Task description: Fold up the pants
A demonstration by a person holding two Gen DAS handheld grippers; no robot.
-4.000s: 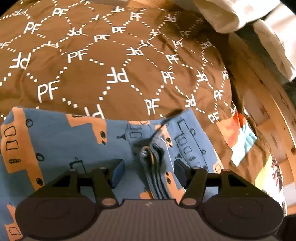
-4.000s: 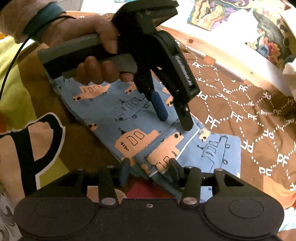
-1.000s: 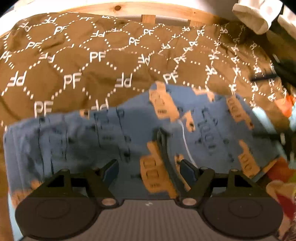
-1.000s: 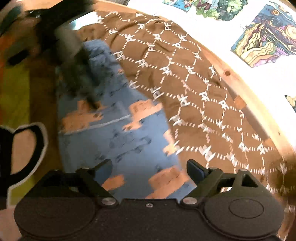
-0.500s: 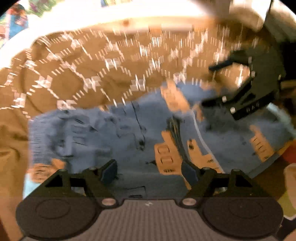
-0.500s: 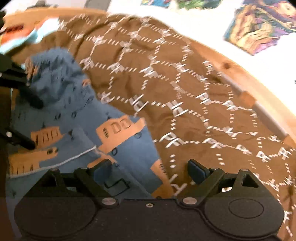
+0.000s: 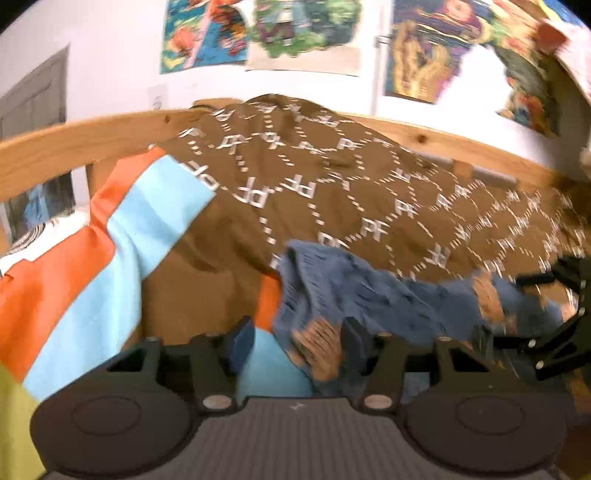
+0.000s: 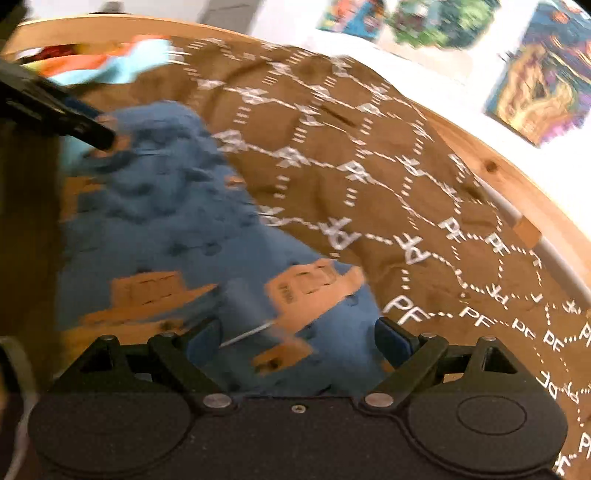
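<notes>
A white wall (image 7: 110, 44) carries a row of bright colourful posters (image 7: 303, 33) (details blurred). Below runs a curved pale wooden rail (image 7: 74, 144) with knots. At far left a grey door (image 7: 33, 99) shows, warm light over the wood

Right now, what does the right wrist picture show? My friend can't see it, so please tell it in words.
Blue pants with orange boats lie on a brown blanket printed with white letters. The right gripper is open just over their near end, and the left gripper is at their far end. A wooden bed rail runs behind.
</notes>
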